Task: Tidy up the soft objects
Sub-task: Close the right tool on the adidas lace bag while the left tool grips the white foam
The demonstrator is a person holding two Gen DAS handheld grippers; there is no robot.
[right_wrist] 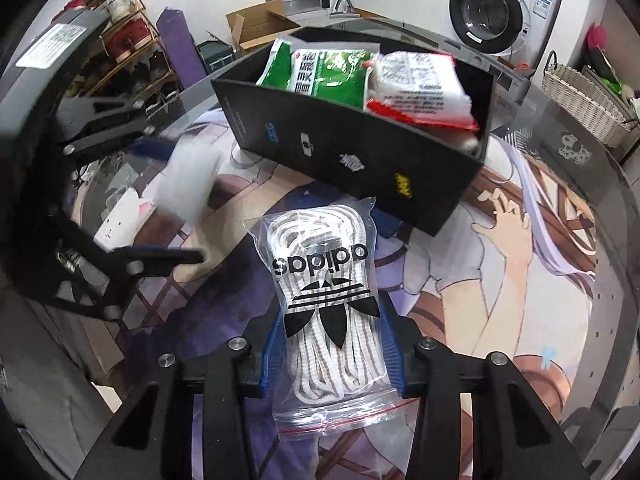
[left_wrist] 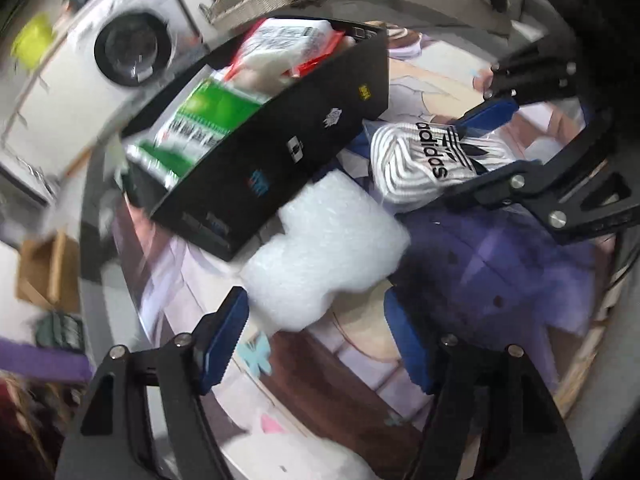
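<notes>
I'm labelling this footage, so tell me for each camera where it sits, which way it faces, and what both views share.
Left wrist: on the left gripper, open, looking down across the table at the bubble wrap and black box; the right gripper shows at upper right.
Right wrist: on the right gripper, shut on the adidas laces bag, facing the black box; the left gripper shows at left.
Shared: box, laces bag, bubble wrap, washing machine.

Motion blur smears the white foam wad (right_wrist: 188,184) in the right view, the black box (left_wrist: 280,148) hides its packets' lower halves, and the shoe rack (right_wrist: 132,52) runs off-frame.
</notes>
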